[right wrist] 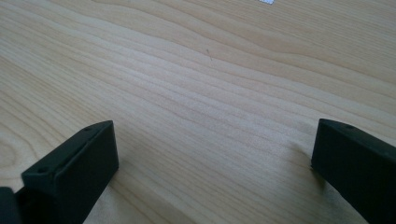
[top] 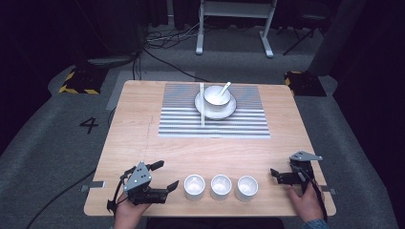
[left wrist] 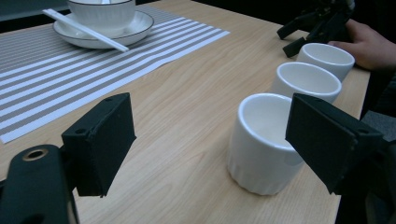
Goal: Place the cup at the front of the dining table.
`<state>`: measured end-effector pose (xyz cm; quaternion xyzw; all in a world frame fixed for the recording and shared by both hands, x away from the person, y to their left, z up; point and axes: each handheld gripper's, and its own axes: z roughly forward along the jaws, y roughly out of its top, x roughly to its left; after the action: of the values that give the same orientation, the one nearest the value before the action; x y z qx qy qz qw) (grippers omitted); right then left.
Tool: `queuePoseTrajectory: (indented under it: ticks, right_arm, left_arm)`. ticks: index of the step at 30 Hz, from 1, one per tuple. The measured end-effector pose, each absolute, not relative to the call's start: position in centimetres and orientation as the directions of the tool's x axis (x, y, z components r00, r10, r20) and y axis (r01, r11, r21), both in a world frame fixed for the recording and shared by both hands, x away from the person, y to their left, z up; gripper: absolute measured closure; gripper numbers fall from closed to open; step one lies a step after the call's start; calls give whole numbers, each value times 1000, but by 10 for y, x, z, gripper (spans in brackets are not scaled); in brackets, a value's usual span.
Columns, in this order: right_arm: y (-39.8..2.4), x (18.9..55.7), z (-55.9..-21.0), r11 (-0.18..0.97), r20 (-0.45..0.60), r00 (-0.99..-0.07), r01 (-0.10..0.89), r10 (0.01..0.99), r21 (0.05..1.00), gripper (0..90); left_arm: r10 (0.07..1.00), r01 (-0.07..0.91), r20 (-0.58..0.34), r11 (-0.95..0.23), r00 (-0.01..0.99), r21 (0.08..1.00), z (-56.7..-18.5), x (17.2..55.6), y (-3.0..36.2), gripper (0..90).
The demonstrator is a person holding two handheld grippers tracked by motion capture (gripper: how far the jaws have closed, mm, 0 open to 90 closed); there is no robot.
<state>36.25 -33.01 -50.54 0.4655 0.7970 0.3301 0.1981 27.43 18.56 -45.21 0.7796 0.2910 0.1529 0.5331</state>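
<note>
And there was the wooden table (top: 143,138), laid out neatly. At the near edge sat three white cups in a row: the left cup (top: 194,186), the middle cup (top: 221,186) and the right cup (top: 247,187), close together but apart. Over on the near left, the left gripper (top: 165,175) rested low at the table with its jaws spread wide and nothing between them, pointing right toward the left cup, just beside it. In the left gripper view that cup stood upright and hollow, partly behind the right-hand jaw. On the near right, the right gripper (top: 275,174) lay at the table too, a hand (top: 305,202) behind it, jaws wide and bare wood between them, aimed left, near the right cup. At the far side, a striped placemat (top: 181,119) carried a plate (top: 230,110) with a bowl (top: 216,95), a spoon (top: 224,87) leaning in it, and white chopsticks (top: 202,105) across the plate's left rim.
</note>
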Motion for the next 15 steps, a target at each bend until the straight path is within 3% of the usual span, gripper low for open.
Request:
queuePoseTrajectory:
  ticks: [15]
  right_arm:
    - [-330,362,-505,348,-8,-488,612,873,710,6]
  left_arm:
    - [504,259,-81,-295,860,920,-450,276,147,152]
